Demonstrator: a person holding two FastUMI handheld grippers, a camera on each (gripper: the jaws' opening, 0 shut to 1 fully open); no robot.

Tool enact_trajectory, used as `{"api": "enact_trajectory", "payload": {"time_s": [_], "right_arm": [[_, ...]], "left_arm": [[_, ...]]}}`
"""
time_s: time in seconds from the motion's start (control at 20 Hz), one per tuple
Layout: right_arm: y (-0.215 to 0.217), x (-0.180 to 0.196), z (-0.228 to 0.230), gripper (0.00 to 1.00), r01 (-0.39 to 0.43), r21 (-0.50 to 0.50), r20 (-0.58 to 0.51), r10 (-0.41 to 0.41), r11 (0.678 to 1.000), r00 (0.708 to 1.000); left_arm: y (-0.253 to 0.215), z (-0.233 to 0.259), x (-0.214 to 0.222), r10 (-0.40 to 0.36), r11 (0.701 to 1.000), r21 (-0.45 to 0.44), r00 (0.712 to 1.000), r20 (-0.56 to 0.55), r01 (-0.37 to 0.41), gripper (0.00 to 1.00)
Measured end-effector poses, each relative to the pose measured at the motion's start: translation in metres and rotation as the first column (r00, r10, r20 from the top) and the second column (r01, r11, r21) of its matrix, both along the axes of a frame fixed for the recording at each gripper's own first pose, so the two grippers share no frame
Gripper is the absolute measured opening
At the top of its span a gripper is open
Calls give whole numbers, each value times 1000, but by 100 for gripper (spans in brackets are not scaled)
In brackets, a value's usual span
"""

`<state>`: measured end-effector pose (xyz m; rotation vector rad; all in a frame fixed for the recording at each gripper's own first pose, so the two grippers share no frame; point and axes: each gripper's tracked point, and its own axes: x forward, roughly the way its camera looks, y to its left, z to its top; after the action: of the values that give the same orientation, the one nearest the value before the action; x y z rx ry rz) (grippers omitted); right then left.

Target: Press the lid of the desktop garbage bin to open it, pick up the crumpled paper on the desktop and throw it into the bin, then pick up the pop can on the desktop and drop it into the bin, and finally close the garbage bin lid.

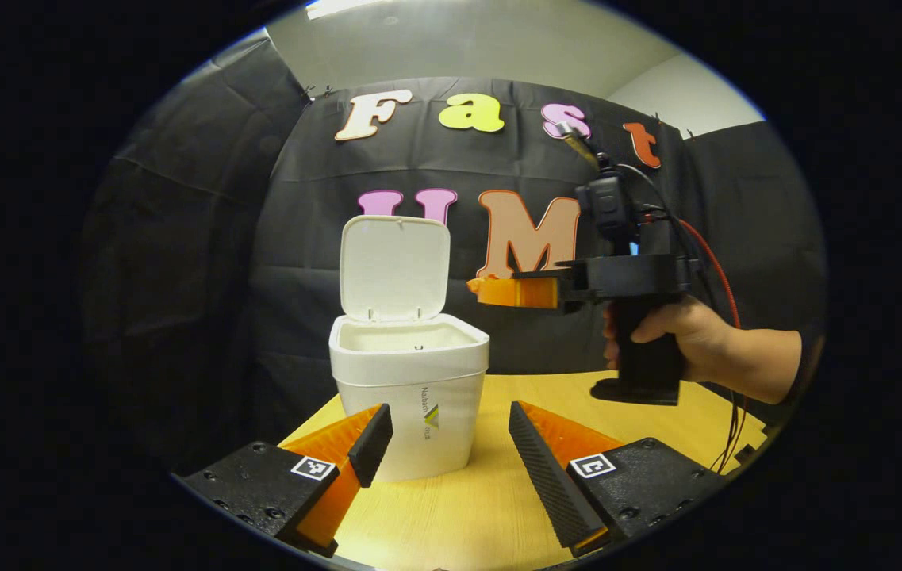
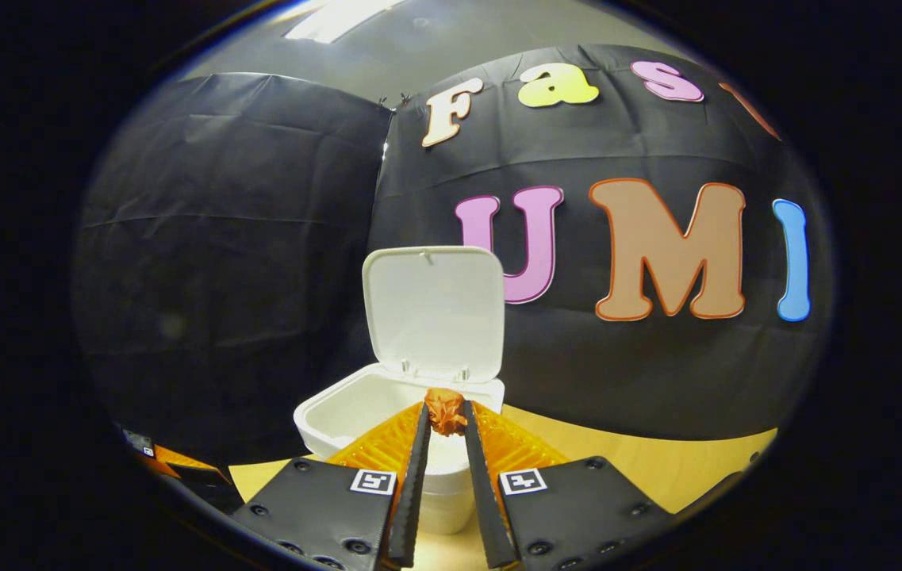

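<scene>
Nearest the lens in the left gripper view, the left gripper [image 1: 451, 444] sits low over the wooden table [image 1: 498, 507] with its fingers spread wide and nothing between them. Just beyond its tips stands the white garbage bin [image 1: 411, 396], its lid [image 1: 393, 268] swung upright and the mouth open. Farther off and above the bin's right rim, a hand [image 1: 685, 341] holds the right gripper [image 1: 490, 289] level, its tips reaching toward the opening from the side. Whether it carries anything cannot be told from this angle.

Closest in the right gripper view are the right gripper's [image 2: 445, 424] own fingers, drawn narrow and pinching the crumpled paper [image 2: 445, 411] at their very tips. The paper hangs in front of the bin [image 2: 355, 412], apparently over or just short of the near rim, with the raised lid [image 2: 435, 313] behind it.

The step in hand looks like the drop. To do it well, carry the paper a little farther until it is plainly over the middle of the opening, then release it, keeping clear of the lid so it isn't knocked shut. The left gripper is best kept back from the bin
</scene>
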<state>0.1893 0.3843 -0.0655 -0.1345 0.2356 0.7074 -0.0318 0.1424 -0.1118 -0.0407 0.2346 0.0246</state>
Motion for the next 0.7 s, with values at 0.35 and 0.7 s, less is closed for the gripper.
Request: {"api": "enact_trajectory", "payload": {"time_s": [0.35,0.7], "right_arm": [[36,22,-54,53,20,-95,-86,-28,995,996],[-1,18,-1,81,77,-16,62,-76,997,995]], "left_arm": [[17,-10,5,8,1000,-8,1000,-20,-9,92],[5,-13,16,-45,999,2,999,-13,45,92]]}}
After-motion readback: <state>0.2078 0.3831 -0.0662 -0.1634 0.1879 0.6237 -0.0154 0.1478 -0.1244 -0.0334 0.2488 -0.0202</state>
